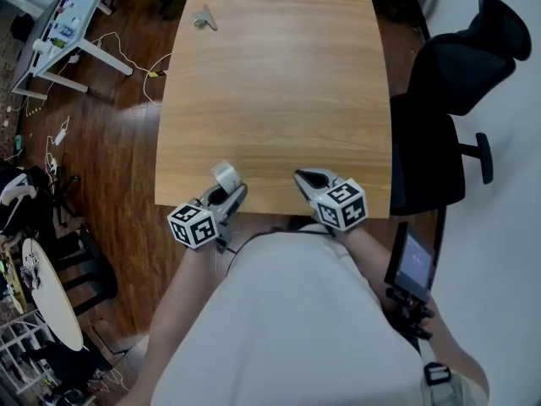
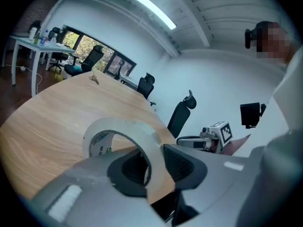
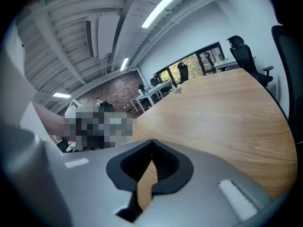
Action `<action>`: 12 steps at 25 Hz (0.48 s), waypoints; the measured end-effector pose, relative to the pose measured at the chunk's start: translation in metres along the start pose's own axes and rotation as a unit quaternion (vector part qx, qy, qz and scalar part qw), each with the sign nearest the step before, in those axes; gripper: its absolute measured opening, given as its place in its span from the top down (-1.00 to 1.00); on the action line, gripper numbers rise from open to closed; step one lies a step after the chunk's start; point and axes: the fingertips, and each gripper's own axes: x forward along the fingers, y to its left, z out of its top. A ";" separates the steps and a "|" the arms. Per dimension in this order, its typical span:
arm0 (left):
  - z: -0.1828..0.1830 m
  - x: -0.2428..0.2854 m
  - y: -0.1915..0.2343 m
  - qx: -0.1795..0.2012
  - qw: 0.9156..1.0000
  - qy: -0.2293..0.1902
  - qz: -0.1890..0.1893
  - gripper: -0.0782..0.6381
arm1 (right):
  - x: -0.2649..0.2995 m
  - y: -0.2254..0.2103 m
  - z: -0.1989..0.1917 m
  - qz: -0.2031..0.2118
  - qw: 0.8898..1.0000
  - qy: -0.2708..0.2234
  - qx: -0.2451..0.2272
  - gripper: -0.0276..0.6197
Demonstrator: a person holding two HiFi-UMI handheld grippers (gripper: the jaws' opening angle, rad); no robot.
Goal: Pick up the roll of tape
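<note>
1. The grey two-jaw left gripper [image 1: 230,191], carrying a black-and-white marker cube, points forward and slightly down. Its jaws clamp the wall of a translucent whitish roll of tape [image 2: 137,135], with one jaw inside the ring.
2. To its right, the matching grey right gripper [image 1: 303,178] is angled the same way, with its jaws together and empty.
3. Both bare forearms [image 1: 182,303] reach forward behind the grippers.
</note>
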 end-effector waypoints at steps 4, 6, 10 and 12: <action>-0.002 -0.023 -0.012 -0.003 0.999 -0.047 0.005 0.49 | -0.001 0.011 0.005 0.013 1.000 -0.001 -0.004 0.89; -0.007 -0.039 -0.013 -0.009 0.998 -0.068 0.013 0.48 | 0.001 0.018 0.008 0.015 1.000 0.000 -0.010 0.90; -0.015 -0.066 -0.016 -0.011 0.994 -0.106 0.037 0.48 | 0.000 0.029 0.014 0.021 0.999 0.000 -0.028 0.90; -0.021 -0.079 -0.018 -0.002 0.992 -0.114 0.046 0.48 | -0.002 0.039 0.015 0.024 0.999 -0.003 -0.033 0.90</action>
